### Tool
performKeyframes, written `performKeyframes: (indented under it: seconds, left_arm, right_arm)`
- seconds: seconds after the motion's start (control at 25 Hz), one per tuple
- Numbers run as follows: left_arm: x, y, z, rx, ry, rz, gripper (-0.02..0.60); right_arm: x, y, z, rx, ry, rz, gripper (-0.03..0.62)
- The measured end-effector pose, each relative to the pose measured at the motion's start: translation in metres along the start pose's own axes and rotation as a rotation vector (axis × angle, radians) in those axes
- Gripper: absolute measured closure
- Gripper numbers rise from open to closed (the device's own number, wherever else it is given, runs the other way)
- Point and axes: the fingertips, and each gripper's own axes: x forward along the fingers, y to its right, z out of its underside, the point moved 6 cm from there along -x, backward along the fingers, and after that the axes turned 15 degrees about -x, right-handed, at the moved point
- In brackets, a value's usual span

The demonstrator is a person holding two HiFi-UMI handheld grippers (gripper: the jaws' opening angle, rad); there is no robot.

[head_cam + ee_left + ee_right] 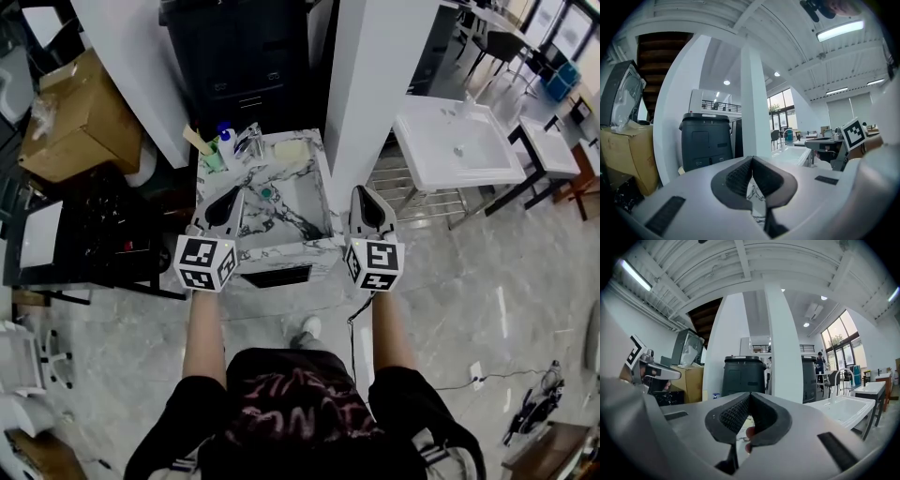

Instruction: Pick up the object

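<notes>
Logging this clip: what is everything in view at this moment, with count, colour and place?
marbled sink: one, white with black veins, centre
faucet: one, chrome, sink's back rim
bottle: one, blue cap, left of the faucet
pad: one, pale yellow, back rim, right of the faucet
white basin: one, white, on a metal rack at right
pillar: one, white, behind the sink's right side
dark unit: one, dark grey, behind the sink
cardboard box: one, brown, far left
left tool: one, grey, shut, empty, over the sink's left rim
right tool: one, grey, shut, empty, by the sink's right rim
</notes>
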Motion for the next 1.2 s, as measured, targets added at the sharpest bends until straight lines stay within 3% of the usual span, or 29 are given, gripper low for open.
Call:
performKeyframes:
  seconds: [0.36,1.2]
  left_arm:
    - [0.047,0.009,-0.003,-0.002,-0.015,-0.021,0.566]
    - [0.121,-0.047,-0.001,-0.044,-0.035,0.019,0.566]
  right_arm:
    - [0.039,0.035,0.007,-0.002,-0.001,-0.035,0.579]
    - [0.125,0.03,0.017,-0.014,-0.033,-0.022,0.579]
